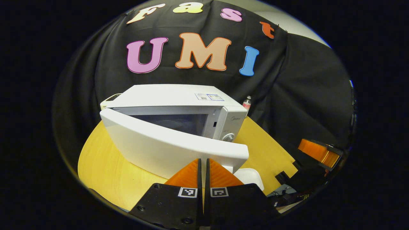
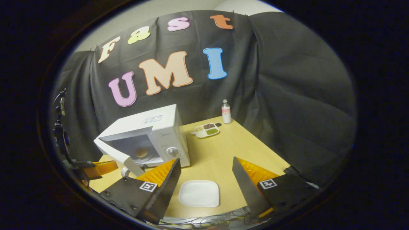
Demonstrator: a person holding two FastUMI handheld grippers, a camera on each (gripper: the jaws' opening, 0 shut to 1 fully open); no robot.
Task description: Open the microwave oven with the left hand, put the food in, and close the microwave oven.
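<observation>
Seemingly near the end, the food (image 2: 141, 152) already sits inside the microwave (image 2: 166, 134) at the table's far left, its door (image 1: 172, 150) half-open beside the left gripper (image 1: 203, 164) with jaws pressed together, while the right gripper (image 2: 206, 166) hovers, jaws spread, over a bare white plate (image 2: 199, 193).

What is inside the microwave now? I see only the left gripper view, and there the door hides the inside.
Observer: In the right gripper view, a round brownish food item lies inside the microwave, behind the half-open door.
Operator: Is the white plate empty?
Observer: Yes. The plate is bare on the table, and the right gripper is open above it, not touching it.
Operator: What stands to the right of the microwave?
Observer: A divided tray with grains sits near the bottle.
</observation>
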